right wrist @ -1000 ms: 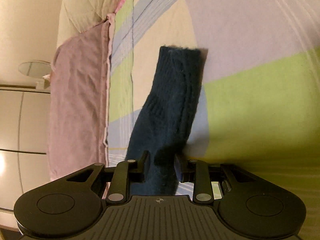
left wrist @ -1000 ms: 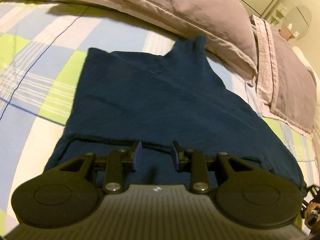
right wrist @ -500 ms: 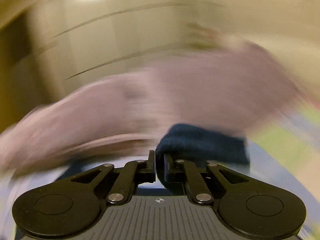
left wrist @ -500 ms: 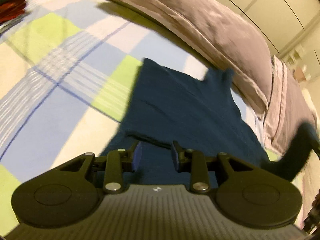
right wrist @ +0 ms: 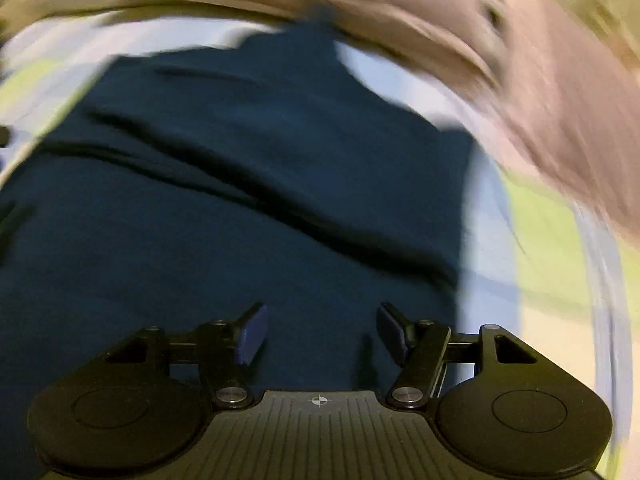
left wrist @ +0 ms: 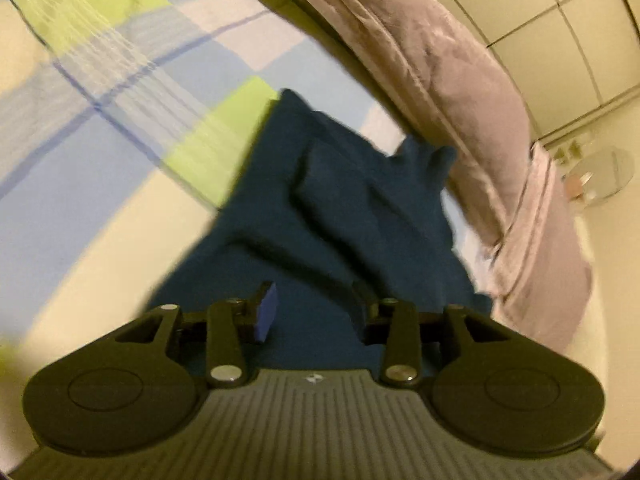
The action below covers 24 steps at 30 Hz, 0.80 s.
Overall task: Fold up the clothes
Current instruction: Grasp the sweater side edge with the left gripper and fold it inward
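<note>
A dark navy knitted sweater (left wrist: 340, 200) lies on the checked bed sheet, with a sleeve folded across its body as a raised band. My left gripper (left wrist: 316, 312) hovers open just above the sweater's near edge, nothing between its fingers. In the right wrist view the same sweater (right wrist: 240, 180) fills most of the blurred frame, creased by a long diagonal fold. My right gripper (right wrist: 322, 330) stands wide open over it, holding nothing.
The checked sheet (left wrist: 100, 128) in blue, green and cream spreads to the left. A mauve pillow (left wrist: 440, 68) lies just beyond the sweater, and a second one (left wrist: 548, 248) at the right. Cupboard doors (left wrist: 560, 12) rise behind the bed.
My right gripper, shut on the sleeve a second ago, swung it over the sweater body and has opened, leaving it there. The left gripper stayed open and tilted left.
</note>
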Each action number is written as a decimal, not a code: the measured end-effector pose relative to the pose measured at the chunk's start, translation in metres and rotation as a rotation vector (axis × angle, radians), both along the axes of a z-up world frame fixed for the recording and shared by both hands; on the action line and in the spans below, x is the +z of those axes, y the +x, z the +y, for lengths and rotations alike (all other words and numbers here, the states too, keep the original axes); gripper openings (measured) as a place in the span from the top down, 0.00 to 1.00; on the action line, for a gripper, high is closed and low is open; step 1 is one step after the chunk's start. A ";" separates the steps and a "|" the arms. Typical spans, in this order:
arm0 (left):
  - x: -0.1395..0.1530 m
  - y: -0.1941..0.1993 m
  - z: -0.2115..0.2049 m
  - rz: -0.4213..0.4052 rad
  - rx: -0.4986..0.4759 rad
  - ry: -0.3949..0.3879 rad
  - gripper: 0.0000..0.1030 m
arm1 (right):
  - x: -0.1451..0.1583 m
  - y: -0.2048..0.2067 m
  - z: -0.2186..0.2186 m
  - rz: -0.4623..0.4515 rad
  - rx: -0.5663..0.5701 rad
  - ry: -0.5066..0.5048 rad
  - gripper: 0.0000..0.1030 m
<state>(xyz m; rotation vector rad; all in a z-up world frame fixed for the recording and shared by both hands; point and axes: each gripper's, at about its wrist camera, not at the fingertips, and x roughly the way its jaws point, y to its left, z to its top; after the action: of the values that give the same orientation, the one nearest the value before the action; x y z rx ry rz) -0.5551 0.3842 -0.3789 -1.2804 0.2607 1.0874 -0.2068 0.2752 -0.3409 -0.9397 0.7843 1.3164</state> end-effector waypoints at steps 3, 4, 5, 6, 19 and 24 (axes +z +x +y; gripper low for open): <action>-0.009 0.015 0.027 -0.064 0.016 0.003 0.60 | 0.004 0.048 -0.006 0.059 -0.193 -0.001 0.39; -0.012 0.020 0.038 -0.074 0.020 0.005 0.59 | 0.006 0.061 -0.007 0.076 -0.247 0.003 0.39; -0.017 0.024 0.047 -0.064 0.026 -0.005 0.59 | 0.006 0.071 -0.006 0.084 -0.278 0.010 0.39; -0.021 0.028 0.056 -0.054 0.031 -0.016 0.59 | 0.007 0.080 -0.004 0.085 -0.286 0.022 0.39; 0.024 0.031 0.041 0.089 -0.013 0.300 0.94 | -0.027 0.055 0.015 -0.300 0.172 0.172 0.91; -0.001 0.025 0.038 0.246 -0.047 0.213 0.91 | -0.033 0.080 0.026 -0.256 0.150 0.089 0.92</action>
<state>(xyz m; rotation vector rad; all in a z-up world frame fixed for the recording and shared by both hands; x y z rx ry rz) -0.5297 0.4220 -0.3804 -0.9475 0.3477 1.1996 -0.1269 0.3014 -0.3743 -1.0868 0.4619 1.3162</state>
